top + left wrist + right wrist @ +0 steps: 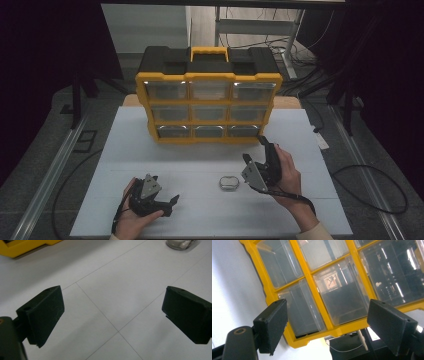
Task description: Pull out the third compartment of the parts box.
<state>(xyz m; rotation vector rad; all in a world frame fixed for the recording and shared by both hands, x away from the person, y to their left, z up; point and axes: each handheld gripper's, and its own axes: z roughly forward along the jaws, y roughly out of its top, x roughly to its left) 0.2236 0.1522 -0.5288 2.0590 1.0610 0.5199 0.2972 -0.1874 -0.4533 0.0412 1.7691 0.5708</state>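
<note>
- The left gripper (167, 204) lies low near the front edge of the tabletop (125, 150), toward its left corner, held in the person's left hand (131, 217); in the left gripper view its jaws stand wide apart over bare white surface, with nothing between them.
- The right gripper (255, 150) is held in the right hand (289, 176) toward the right side of the tabletop, raised and aimed at the yellow drawer cabinet (209, 102); its jaws are also spread wide and hold nothing.
- The cabinet stands upright at the back edge of the tabletop, near the middle, showing three rows of three clear drawers.
- In the right gripper view, the clear drawers (342, 293) sit between the open jaws but well beyond them, not touched.
- A small clear container (228, 182) rests on the tabletop between the two grippers, closer to the right one and apart from both; it seems to hold something pale, though the view is too dim to be sure.
</note>
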